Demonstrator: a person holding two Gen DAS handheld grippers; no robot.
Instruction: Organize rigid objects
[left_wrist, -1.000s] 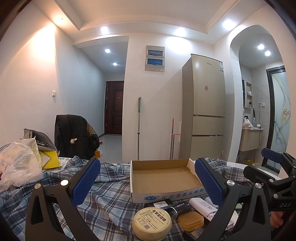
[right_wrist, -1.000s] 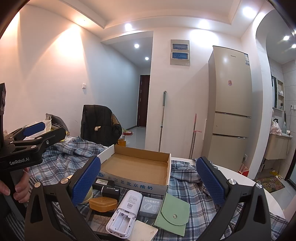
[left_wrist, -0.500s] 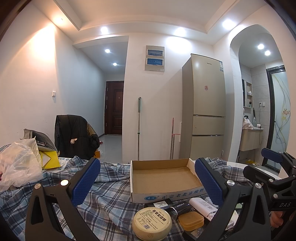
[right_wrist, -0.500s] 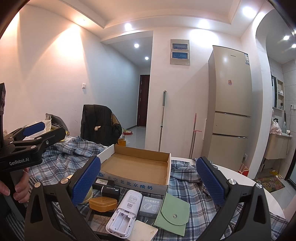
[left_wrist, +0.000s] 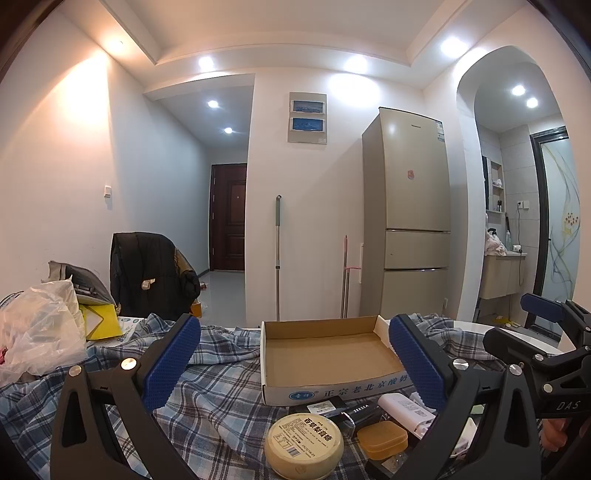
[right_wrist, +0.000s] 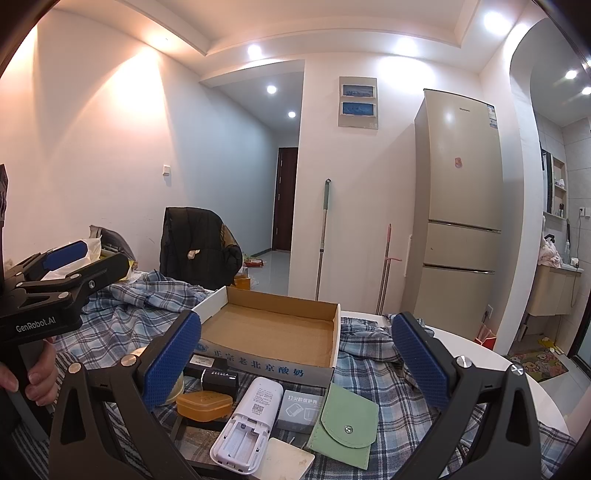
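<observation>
An empty cardboard tray (left_wrist: 325, 349) (right_wrist: 273, 332) lies on a plaid cloth. In front of it lie a round cream tin (left_wrist: 303, 443), an orange case (left_wrist: 382, 439) (right_wrist: 204, 405), a black box (left_wrist: 360, 408) (right_wrist: 218, 378), a white remote-like device (left_wrist: 406, 406) (right_wrist: 249, 424), a grey box (right_wrist: 301, 406) and a green pouch (right_wrist: 345, 424). My left gripper (left_wrist: 295, 363) is open and empty, above the tin. My right gripper (right_wrist: 295, 363) is open and empty, above the white device.
A plastic bag (left_wrist: 37, 332) and yellow paper sit at the table's left. A chair with a black jacket (left_wrist: 147, 277) stands behind. A fridge (left_wrist: 410, 221) and mop (left_wrist: 277, 258) stand by the far wall. The white table edge (right_wrist: 480, 354) shows at right.
</observation>
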